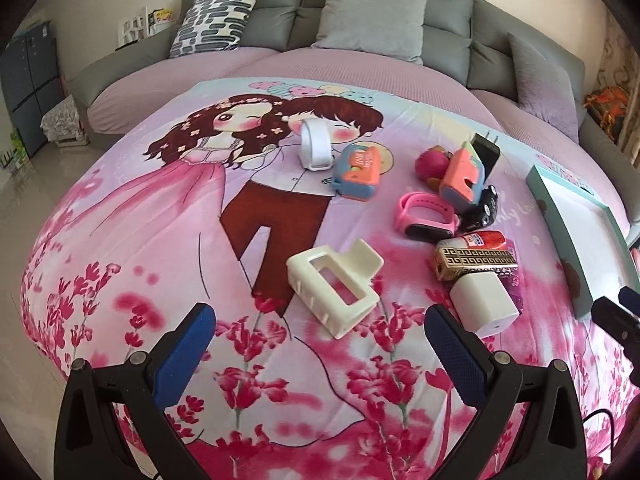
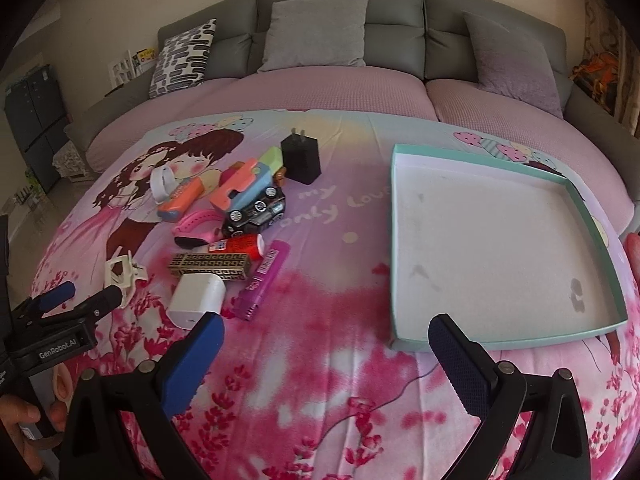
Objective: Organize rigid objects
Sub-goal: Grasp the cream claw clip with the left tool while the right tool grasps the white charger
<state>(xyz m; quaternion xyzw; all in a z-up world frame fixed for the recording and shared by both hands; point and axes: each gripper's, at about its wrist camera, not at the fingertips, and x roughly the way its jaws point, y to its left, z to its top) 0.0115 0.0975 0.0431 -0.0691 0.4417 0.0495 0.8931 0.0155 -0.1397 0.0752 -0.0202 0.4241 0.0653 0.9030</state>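
A cream hair claw clip (image 1: 336, 286) lies on the pink cartoon blanket just ahead of my left gripper (image 1: 318, 338), which is open and empty. A pile sits to its right: a white charger (image 1: 482, 304), a gold patterned box (image 1: 474, 262), a pink watch (image 1: 426, 216), a black toy car (image 1: 482, 210) and a black plug (image 1: 486, 150). A white band (image 1: 316, 144) stands further back. My right gripper (image 2: 326, 342) is open and empty, near the front edge of a shallow teal tray (image 2: 404, 342) with a bare white floor.
A purple tube (image 2: 262, 278) and a red bottle (image 2: 240, 246) lie beside the pile. The left gripper's body (image 2: 60, 320) and a hand (image 2: 20, 420) show at the right wrist view's left edge. Grey sofa cushions (image 2: 316, 32) stand behind; the floor (image 1: 28, 184) drops off on the left.
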